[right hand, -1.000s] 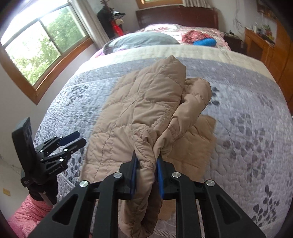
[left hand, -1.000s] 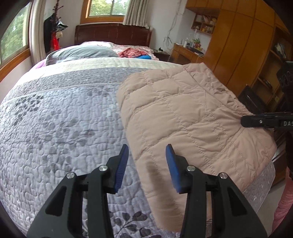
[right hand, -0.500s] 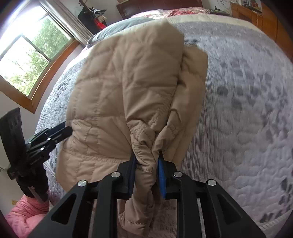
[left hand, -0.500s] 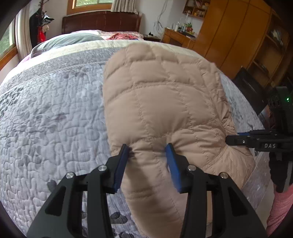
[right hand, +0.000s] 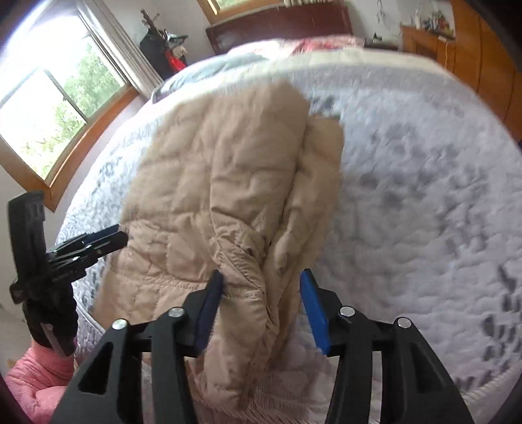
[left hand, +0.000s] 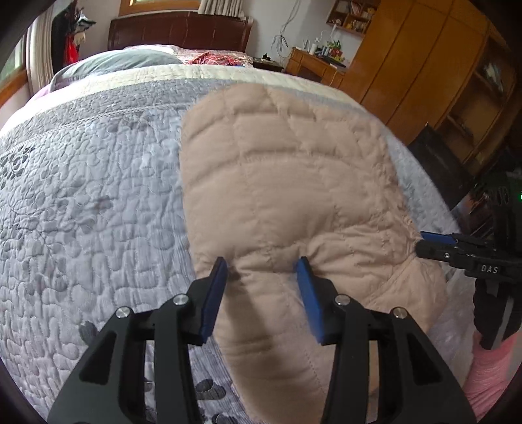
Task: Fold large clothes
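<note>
A beige quilted puffer jacket (left hand: 287,182) lies on the grey quilted bed; it also shows in the right wrist view (right hand: 228,182), bunched along its near edge. My left gripper (left hand: 262,269) is open, its blue pads either side of a raised fold at the jacket's near edge. My right gripper (right hand: 262,283) is open wide, with the jacket's bunched hem lying loose between its pads. The right gripper also shows at the jacket's right edge in the left wrist view (left hand: 437,244). The left gripper shows at the jacket's left edge in the right wrist view (right hand: 98,241).
The bed's grey floral quilt (left hand: 81,202) spreads left of the jacket, with pillows (left hand: 114,62) and a dark headboard (left hand: 179,31) beyond. Wooden wardrobes (left hand: 424,65) stand to the right. A window (right hand: 49,114) is on the left wall. The bed edge is just below the grippers.
My right gripper has opened and let go of the jacket's bunched hem. My left gripper moved in from the quilt and now straddles a fold of the jacket.
</note>
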Demonstrator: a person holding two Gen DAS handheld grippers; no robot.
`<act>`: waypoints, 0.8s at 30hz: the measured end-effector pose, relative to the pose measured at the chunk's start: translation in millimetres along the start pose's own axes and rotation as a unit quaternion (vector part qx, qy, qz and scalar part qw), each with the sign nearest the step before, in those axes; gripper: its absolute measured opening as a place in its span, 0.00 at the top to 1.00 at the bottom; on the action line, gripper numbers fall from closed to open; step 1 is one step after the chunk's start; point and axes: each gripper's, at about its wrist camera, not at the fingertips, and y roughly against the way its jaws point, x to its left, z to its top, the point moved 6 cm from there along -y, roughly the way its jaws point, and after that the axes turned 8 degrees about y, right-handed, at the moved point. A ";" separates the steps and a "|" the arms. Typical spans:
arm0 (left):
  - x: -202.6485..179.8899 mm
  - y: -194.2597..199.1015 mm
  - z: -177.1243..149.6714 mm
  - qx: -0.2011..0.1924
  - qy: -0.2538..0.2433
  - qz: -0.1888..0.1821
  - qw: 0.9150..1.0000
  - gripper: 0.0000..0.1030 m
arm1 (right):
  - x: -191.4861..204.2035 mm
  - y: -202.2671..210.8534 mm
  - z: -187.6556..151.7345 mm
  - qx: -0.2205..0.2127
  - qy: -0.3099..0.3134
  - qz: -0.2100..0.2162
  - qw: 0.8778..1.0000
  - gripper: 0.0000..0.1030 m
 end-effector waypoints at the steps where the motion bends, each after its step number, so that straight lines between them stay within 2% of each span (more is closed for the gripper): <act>1: -0.2 5.2 7.3 -0.010 0.000 0.000 1.000 0.57 | -1.3 8.4 4.8 -0.007 -0.002 -0.008 1.000 0.51; 3: -3.7 9.6 21.0 -0.021 0.002 0.002 1.000 0.57 | 0.3 23.9 22.2 -0.025 0.006 -0.018 1.000 0.49; 5: -8.6 10.2 32.8 -0.027 0.009 -0.002 1.000 0.57 | 0.2 27.6 43.5 -0.030 0.013 -0.020 0.999 0.43; 6: -12.4 9.5 38.4 -0.030 0.011 -0.004 0.999 0.57 | -0.3 24.2 54.2 -0.028 0.016 -0.018 0.999 0.37; 7: -15.1 7.1 44.1 -0.032 0.012 -0.003 0.999 0.57 | -0.6 17.4 66.6 -0.024 0.016 -0.012 1.000 0.36; 12: -20.4 -12.8 57.0 -0.035 0.016 0.014 0.999 0.58 | -21.1 -25.4 99.6 0.017 -0.015 -0.001 1.000 0.36; 14: -21.3 -20.8 56.8 -0.024 0.021 0.006 0.999 0.58 | -24.7 -39.1 99.3 0.034 -0.030 0.014 0.999 0.42; 16: -23.8 -23.4 55.4 -0.035 0.008 0.018 0.999 0.58 | -24.6 -49.2 98.2 0.042 -0.039 0.031 0.998 0.65; 19: -26.4 -24.4 53.8 -0.044 -0.002 0.026 0.999 0.58 | -22.5 -48.1 99.4 0.031 -0.034 0.057 0.997 0.86; 24: -35.7 -23.4 50.1 -0.046 -0.018 0.024 0.999 0.58 | -26.0 -32.1 92.1 0.005 -0.031 0.051 0.998 0.90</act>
